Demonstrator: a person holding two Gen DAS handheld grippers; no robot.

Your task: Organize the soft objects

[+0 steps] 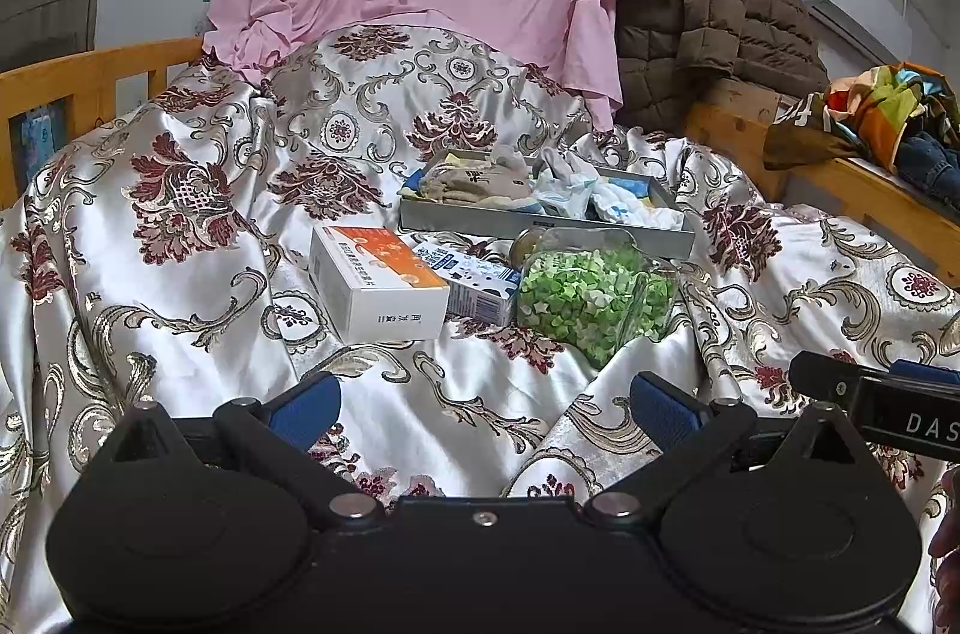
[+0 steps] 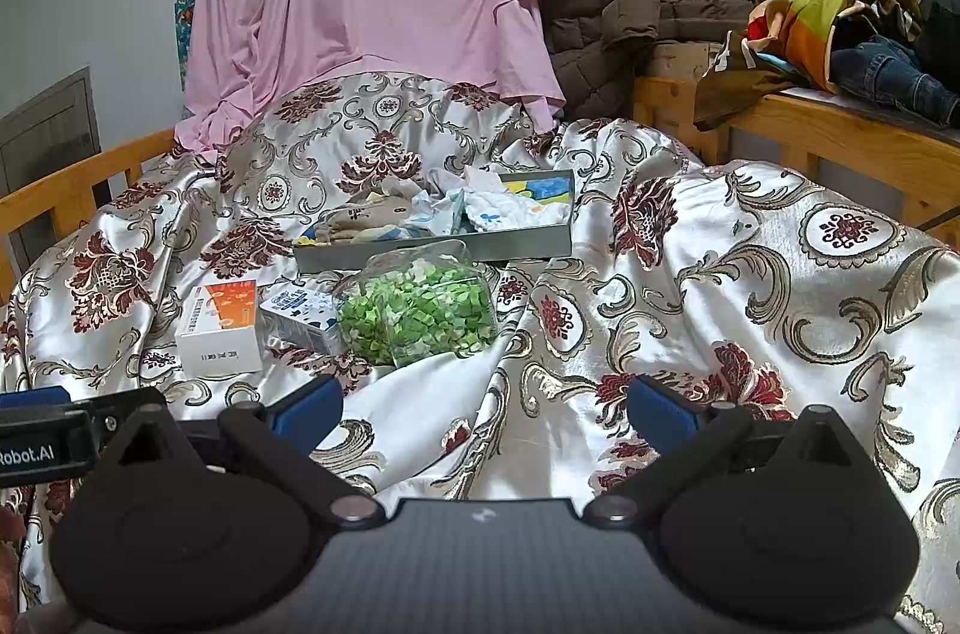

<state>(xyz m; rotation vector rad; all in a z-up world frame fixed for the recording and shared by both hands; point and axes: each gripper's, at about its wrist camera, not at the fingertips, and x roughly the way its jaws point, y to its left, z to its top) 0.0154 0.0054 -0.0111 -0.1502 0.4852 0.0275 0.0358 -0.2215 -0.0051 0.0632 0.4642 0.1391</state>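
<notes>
Both my left hand-held gripper (image 1: 485, 409) and right hand-held gripper (image 2: 483, 409) hover wide apart, empty, before the grey tray (image 1: 528, 221) of socks (image 1: 474, 184).

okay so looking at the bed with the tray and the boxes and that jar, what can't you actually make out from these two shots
- Small print on the white and orange box: too small to read in either view.
- Floor of the grey tray: mostly covered by the beige socks and white cloths, both views.
- Blue and white carton: its far end is hidden by the box and the jar of green pieces.
- Right tool: cut off by the left view's edge.
</notes>
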